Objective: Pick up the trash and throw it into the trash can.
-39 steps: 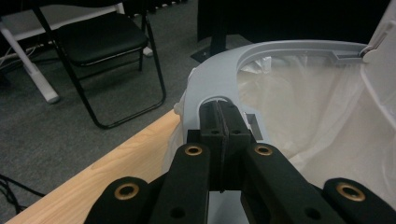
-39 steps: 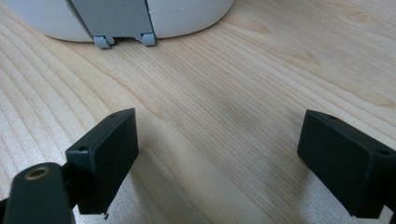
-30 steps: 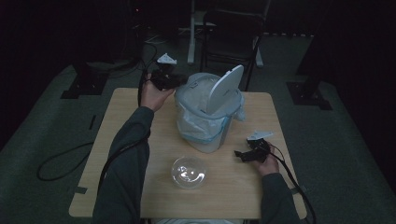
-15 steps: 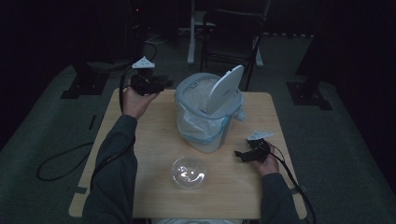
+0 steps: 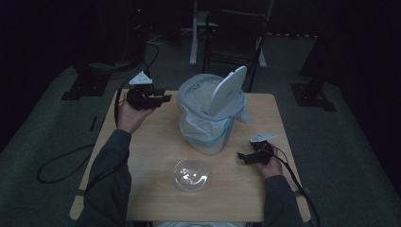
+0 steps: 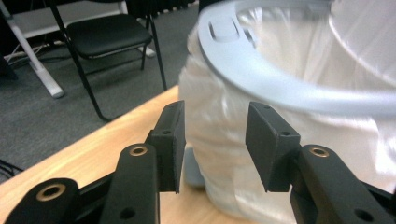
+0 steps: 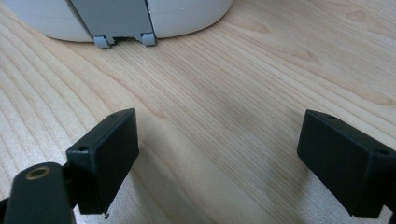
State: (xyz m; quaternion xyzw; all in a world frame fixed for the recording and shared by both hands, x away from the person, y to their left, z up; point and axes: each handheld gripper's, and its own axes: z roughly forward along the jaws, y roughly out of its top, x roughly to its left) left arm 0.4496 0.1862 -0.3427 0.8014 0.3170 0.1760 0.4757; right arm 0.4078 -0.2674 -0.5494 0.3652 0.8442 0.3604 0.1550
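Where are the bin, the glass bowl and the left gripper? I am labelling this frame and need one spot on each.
bin [image 5: 208, 137]: high view, front wall below the rim.
glass bowl [image 5: 191, 175]: high view, middle of the bowl.
left gripper [image 5: 163, 99]: high view, between the tips of its jaws.

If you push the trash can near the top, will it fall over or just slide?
The trash can is tall on a narrower base, so a high push would probably tip it. It looks like light plastic lined with a thin bag, so it may slide easily on the smooth table. Its raised lid would likely flap.
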